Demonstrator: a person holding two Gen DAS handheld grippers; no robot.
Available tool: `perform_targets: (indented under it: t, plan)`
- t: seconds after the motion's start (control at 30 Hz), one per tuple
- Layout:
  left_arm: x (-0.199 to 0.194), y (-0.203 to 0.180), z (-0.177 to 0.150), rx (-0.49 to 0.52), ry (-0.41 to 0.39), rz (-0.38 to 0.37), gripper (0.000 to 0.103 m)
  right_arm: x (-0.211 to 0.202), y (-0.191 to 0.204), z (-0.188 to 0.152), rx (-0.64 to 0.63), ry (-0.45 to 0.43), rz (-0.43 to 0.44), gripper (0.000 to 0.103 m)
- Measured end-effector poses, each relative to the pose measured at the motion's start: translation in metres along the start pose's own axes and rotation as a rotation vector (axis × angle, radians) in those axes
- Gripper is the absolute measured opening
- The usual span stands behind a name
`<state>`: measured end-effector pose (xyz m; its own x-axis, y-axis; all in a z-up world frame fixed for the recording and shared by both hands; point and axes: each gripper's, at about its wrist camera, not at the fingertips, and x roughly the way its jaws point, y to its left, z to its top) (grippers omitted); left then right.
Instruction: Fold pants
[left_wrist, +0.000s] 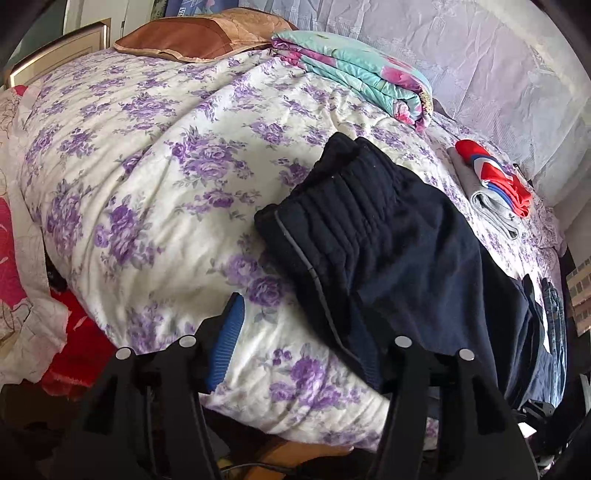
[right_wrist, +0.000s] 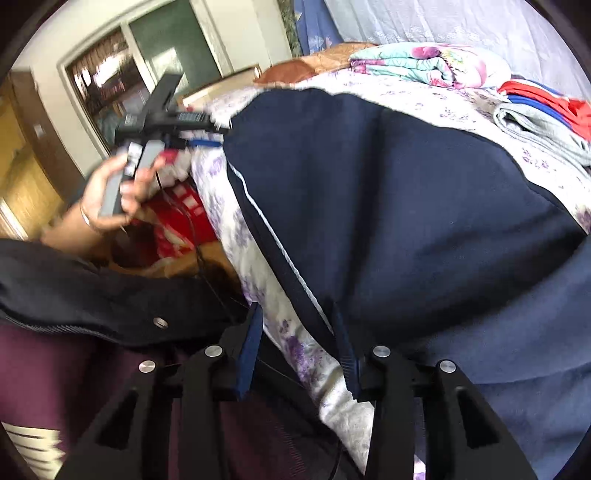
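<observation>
Lying navy pants (left_wrist: 388, 236), both grippers agape

One pair of navy pants (left_wrist: 399, 251) across the near edge of the bed (left_wrist: 155, 155); one folded teal floral blanket (left_wrist: 354, 70) at the far edge; one brown pillow (left_wrist: 184, 37) at the far-left corner; one small folded pile in red and grey (left_wrist: 491, 184) on the right edge, maybe two garments, hard to tell; two grippers, left gripper (right_wrist: 207, 138) and right gripper (right_wrist: 299, 354).
</observation>
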<state>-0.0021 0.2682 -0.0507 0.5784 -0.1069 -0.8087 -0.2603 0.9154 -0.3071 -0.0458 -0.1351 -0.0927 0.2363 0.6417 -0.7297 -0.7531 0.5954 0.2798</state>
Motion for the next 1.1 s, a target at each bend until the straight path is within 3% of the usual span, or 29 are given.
perform_targets:
  t: [0.1,0.17,0.2,0.23,0.27,0.33,0.47,0.5,0.53,0.6,0.63,0.7,0.8,0.9,0.97,1.07,1.1]
  plan:
    - [-0.031,-0.013,-0.006,0.03,-0.015,-0.006,0.056,-0.037,-0.003,0.006,0.008,-0.087,-0.035,0.041]
    - [-0.053,-0.036,-0.007,0.089,-0.057,-0.021,0.056,-0.073,-0.011,0.015,0.03,-0.182,-0.144,0.057]
    - [-0.063,-0.056,-0.008,0.138,-0.081,-0.048,0.056,-0.092,-0.02,0.022,0.066,-0.232,-0.234,0.079]
    - [-0.067,-0.072,-0.007,0.176,-0.092,-0.065,0.061,-0.109,-0.035,0.03,0.122,-0.276,-0.359,0.093]
    - [-0.068,-0.09,-0.008,0.219,-0.095,-0.083,0.065,-0.121,-0.054,0.039,0.19,-0.298,-0.497,0.096]
    - [-0.053,-0.134,-0.015,0.321,-0.073,-0.146,0.07,-0.123,-0.094,0.058,0.291,-0.252,-0.689,0.096]
    - [0.013,-0.195,-0.048,0.436,0.099,-0.188,0.07,-0.077,-0.173,0.082,0.479,-0.065,-0.741,0.095]
    - [0.031,-0.205,-0.061,0.457,0.157,-0.201,0.07,-0.062,-0.191,0.08,0.51,0.007,-0.791,0.087]
    - [0.043,-0.212,-0.072,0.479,0.187,-0.203,0.07,-0.045,-0.204,0.076,0.522,0.081,-0.846,0.057]
    - [0.052,-0.217,-0.088,0.532,0.167,-0.15,0.071,-0.025,-0.223,0.055,0.54,0.152,-0.79,0.024]
    - [0.052,-0.217,-0.092,0.544,0.157,-0.151,0.073,-0.032,-0.219,0.05,0.52,0.105,-0.777,0.011]
    - [0.049,-0.21,-0.092,0.529,0.154,-0.189,0.074,-0.064,-0.208,0.04,0.506,0.004,-0.731,0.01]
    - [0.047,-0.198,-0.084,0.483,0.178,-0.249,0.074,-0.149,-0.174,0.008,0.555,-0.276,-0.726,0.01]
    - [0.046,-0.193,-0.083,0.463,0.184,-0.276,0.074,-0.205,-0.132,-0.066,0.634,-0.556,-0.695,0.01]
    - [0.047,-0.191,-0.083,0.459,0.187,-0.278,0.074,-0.197,-0.127,-0.124,0.772,-0.615,-0.648,0.01]
    - [0.045,-0.191,-0.083,0.453,0.197,-0.281,0.074,-0.163,-0.137,-0.184,0.925,-0.565,-0.572,0.008]
    - [0.045,-0.191,-0.082,0.451,0.204,-0.283,0.074,-0.165,-0.134,-0.195,0.937,-0.629,-0.535,0.013]
